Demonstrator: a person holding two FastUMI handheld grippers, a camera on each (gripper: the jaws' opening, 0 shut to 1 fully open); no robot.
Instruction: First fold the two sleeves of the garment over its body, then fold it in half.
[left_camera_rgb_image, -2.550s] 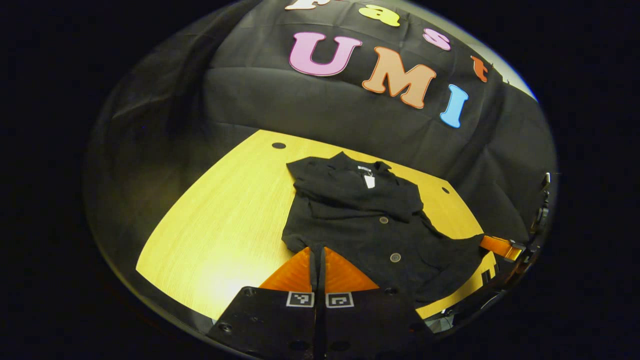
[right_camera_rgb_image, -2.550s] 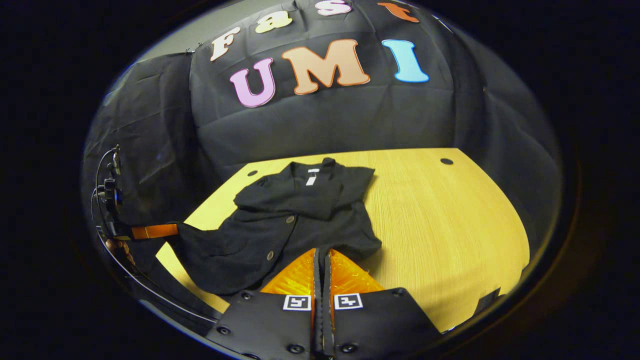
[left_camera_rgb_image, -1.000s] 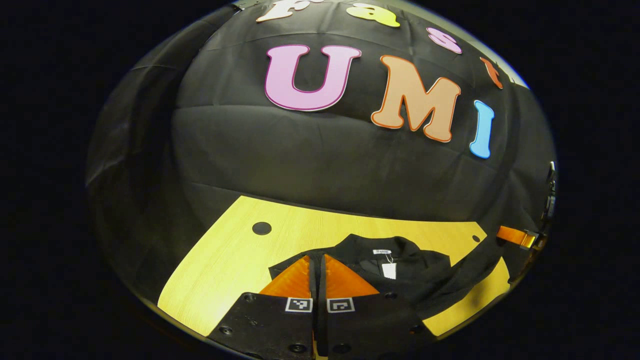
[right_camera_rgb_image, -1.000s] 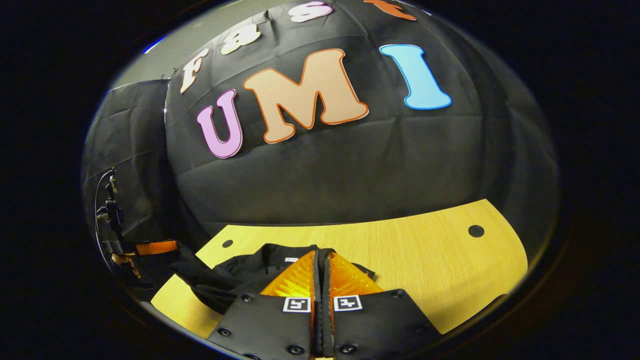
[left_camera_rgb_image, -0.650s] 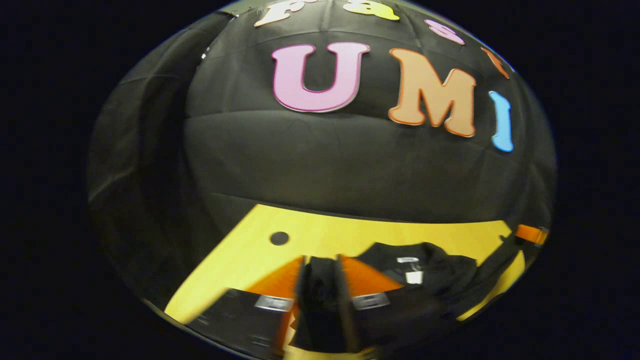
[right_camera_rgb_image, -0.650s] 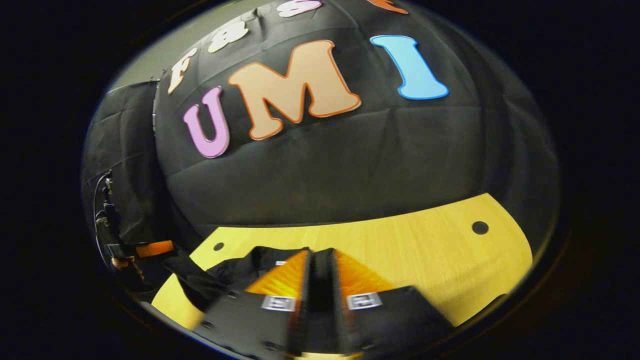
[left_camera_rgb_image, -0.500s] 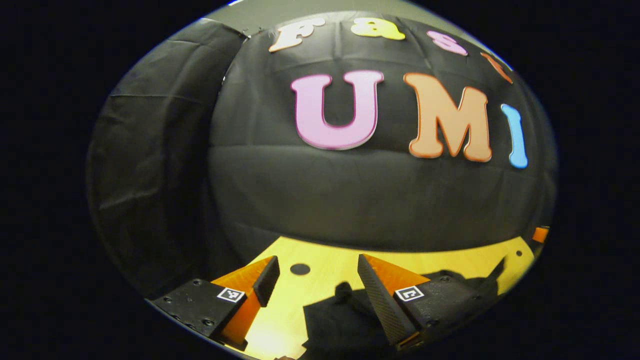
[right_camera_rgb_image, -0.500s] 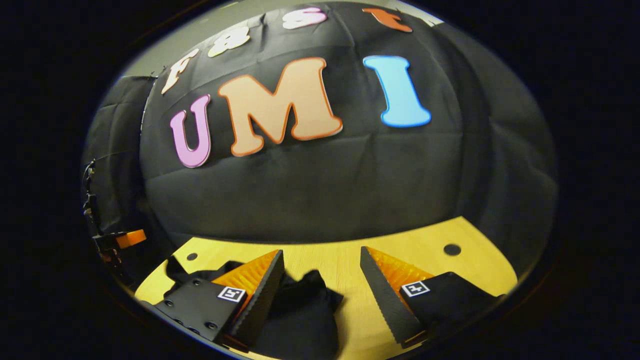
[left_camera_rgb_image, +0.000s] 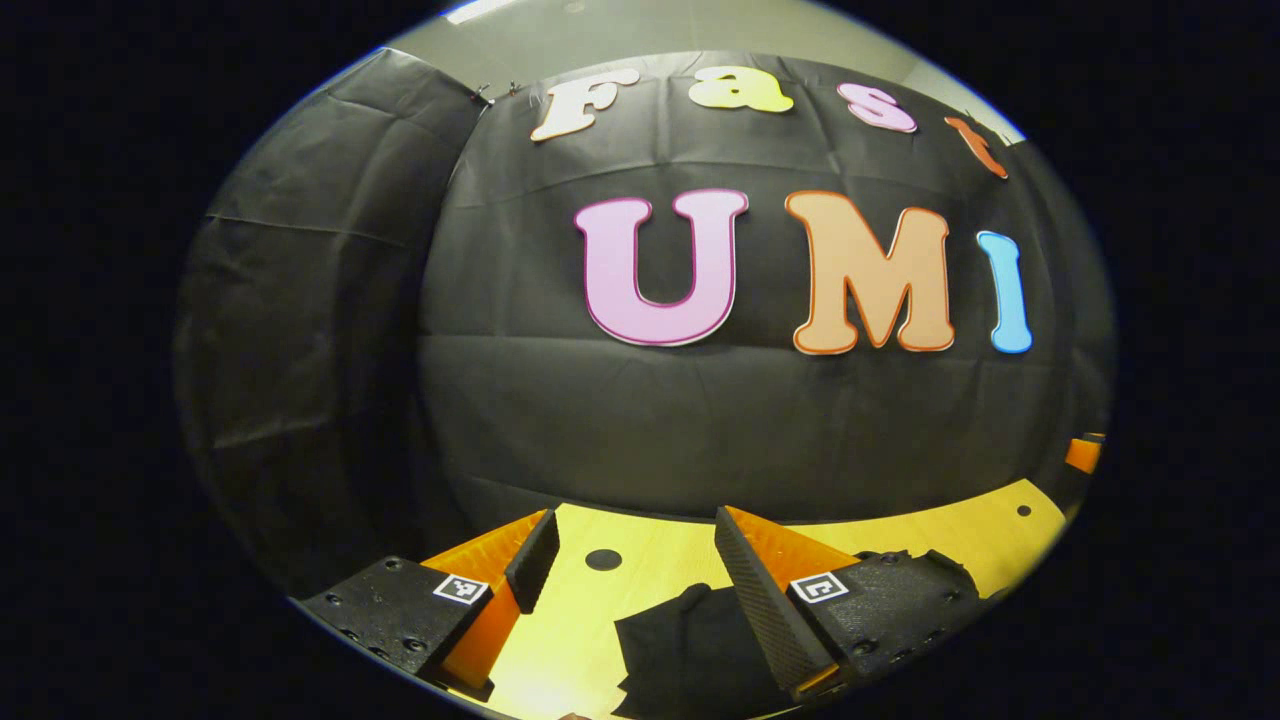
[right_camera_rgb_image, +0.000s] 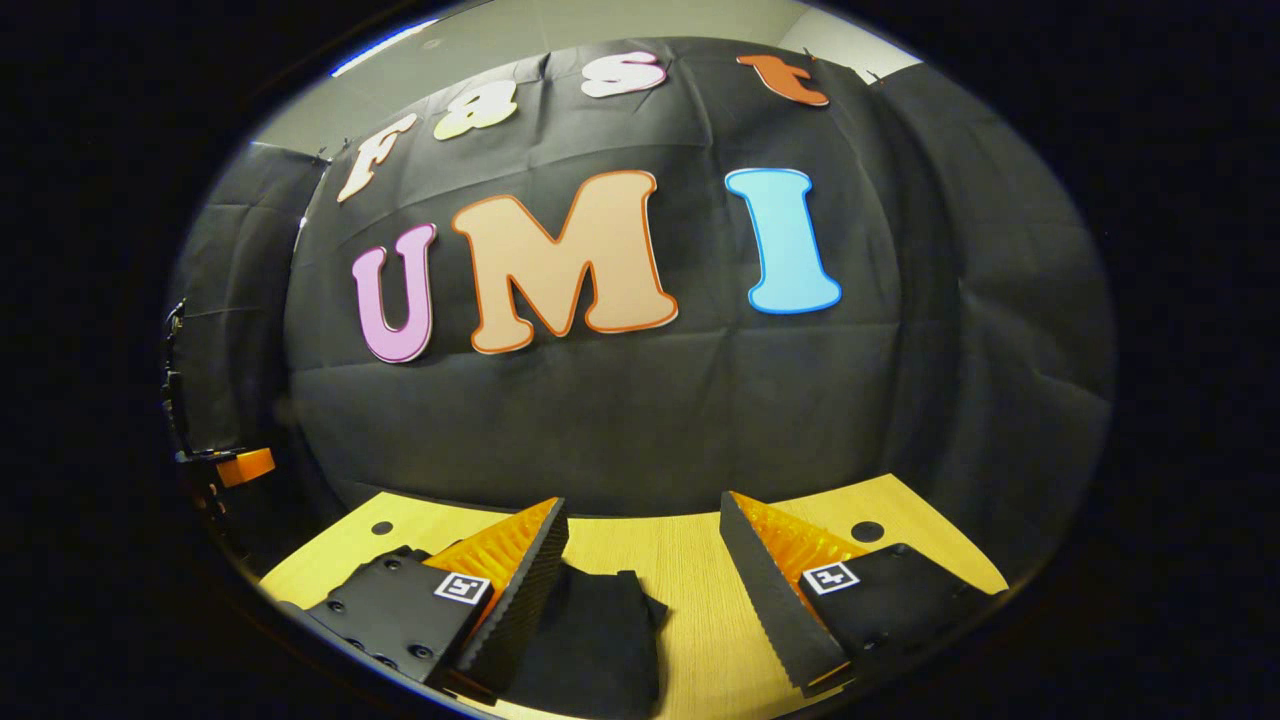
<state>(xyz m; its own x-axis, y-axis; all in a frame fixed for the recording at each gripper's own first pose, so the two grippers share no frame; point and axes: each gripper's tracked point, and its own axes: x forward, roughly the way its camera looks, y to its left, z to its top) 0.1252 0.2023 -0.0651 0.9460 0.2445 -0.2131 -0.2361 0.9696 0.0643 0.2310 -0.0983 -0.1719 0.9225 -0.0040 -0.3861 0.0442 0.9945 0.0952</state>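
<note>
Both grippers hang spread wide, gripping nothing: left gripper (left_camera_rgb_image: 630, 560), right gripper (right_camera_rgb_image: 645, 545). The garment (right_camera_rgb_image: 600, 640) lies just below each, on the table (right_camera_rgb_image: 690, 565).

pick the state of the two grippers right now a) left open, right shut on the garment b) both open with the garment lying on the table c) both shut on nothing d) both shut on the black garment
b: the left gripper and right gripper each have fingers spread wide, and the black garment lies on the wooden table, gripped by neither.
</note>
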